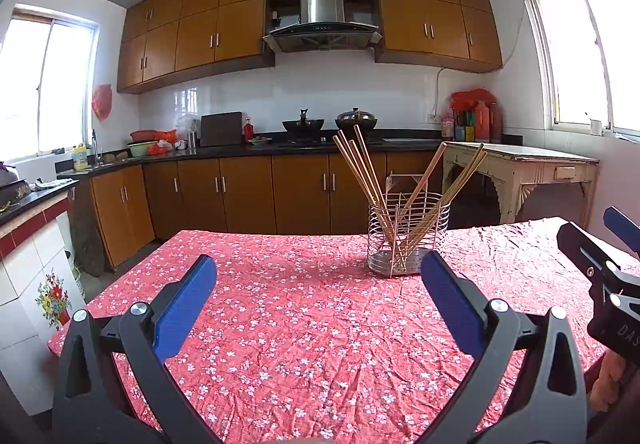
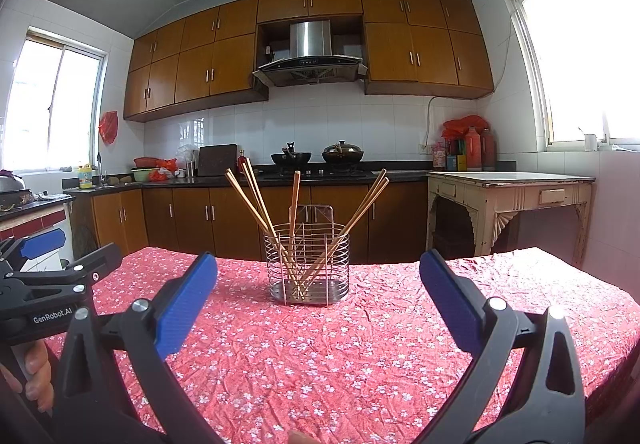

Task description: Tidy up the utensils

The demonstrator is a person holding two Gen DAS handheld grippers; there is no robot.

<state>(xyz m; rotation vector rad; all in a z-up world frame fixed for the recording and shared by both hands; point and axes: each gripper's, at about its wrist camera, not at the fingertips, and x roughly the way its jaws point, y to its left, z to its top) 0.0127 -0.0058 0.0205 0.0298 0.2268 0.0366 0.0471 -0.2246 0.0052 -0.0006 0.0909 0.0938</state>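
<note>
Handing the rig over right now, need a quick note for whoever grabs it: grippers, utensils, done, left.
Left hand-held gripper: open, empty, above the red floral tablecloth.
Right hand-held gripper: open, empty, aimed almost straight at the wire utensil holder.
Utensils: wooden chopsticks stand in the holder, leaning out to both sides. The holder sits upright near the far edge of the table, closer to the right gripper.
Done: no loose utensil shows on the cloth in either view.
Left: apparently nothing to pick up; check outside the frames before stopping.
</note>
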